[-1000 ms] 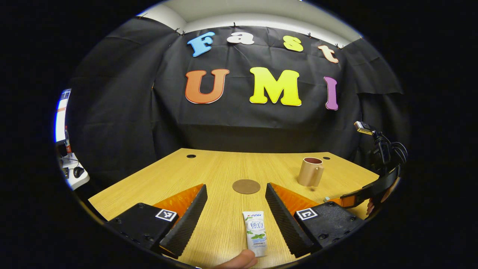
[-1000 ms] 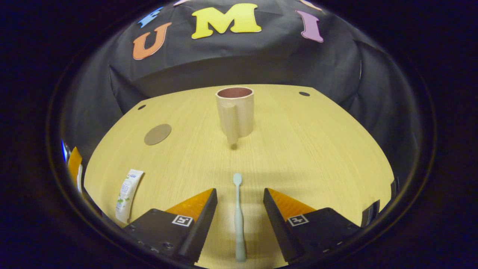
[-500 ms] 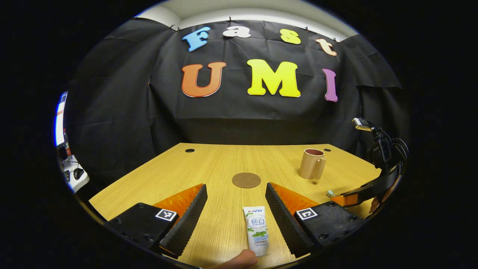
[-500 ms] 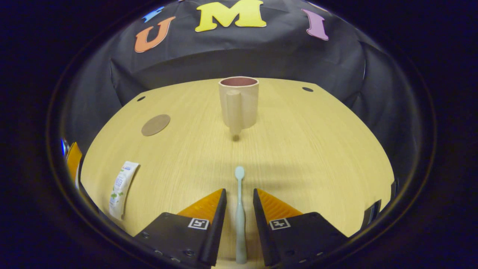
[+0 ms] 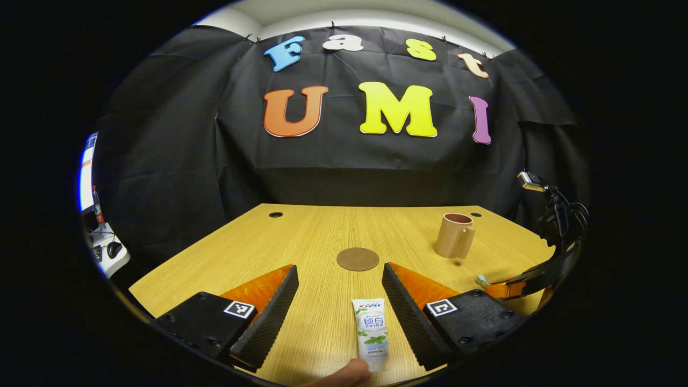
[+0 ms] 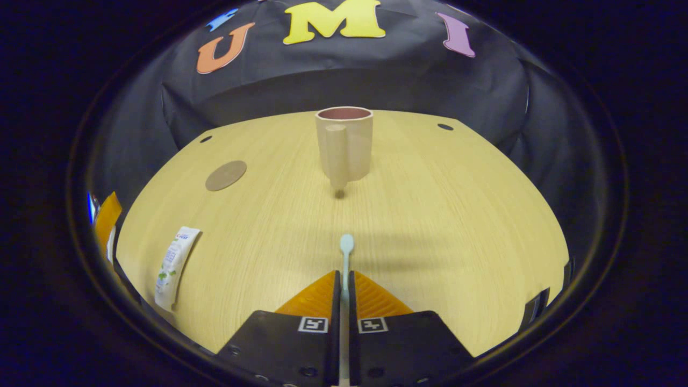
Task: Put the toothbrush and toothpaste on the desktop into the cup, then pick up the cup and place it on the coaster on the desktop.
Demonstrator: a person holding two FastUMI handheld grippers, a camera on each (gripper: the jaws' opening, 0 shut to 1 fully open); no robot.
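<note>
- The right tongs (image 6: 344, 282) have closed: a second ago their fingers stood wide on either side of the toothbrush (image 6: 345, 248), and now both press on its handle, with only the pale green head sticking out in front, pointed at the cup (image 6: 344, 142).
- The brush still seems to lie on the desk (image 6: 457, 215); from this low angle I cannot be sure whether it has begun to lift.
- In my judgement the grasp is made, so the next step is to raise the brush, carry it to the cup and drop it in, handle or head first.
- The cup stands upright straight ahead of the right tongs, its handle turned toward them and its mouth open, with nothing seen inside.
- The left tongs (image 5: 339, 301) have barely moved and stay wide open, holding nothing. The toothpaste (image 5: 370, 333) lies flat between their fingers, nearer the right one, touching neither.
- The coaster (image 5: 358, 258) lies bare, left of the cup as the left gripper view shows it, and just beyond the toothpaste.
- A fingertip (image 5: 346, 373) shows at the tube's near end.
- The toothpaste and the cup's move to the coaster are yet to be done.
</note>
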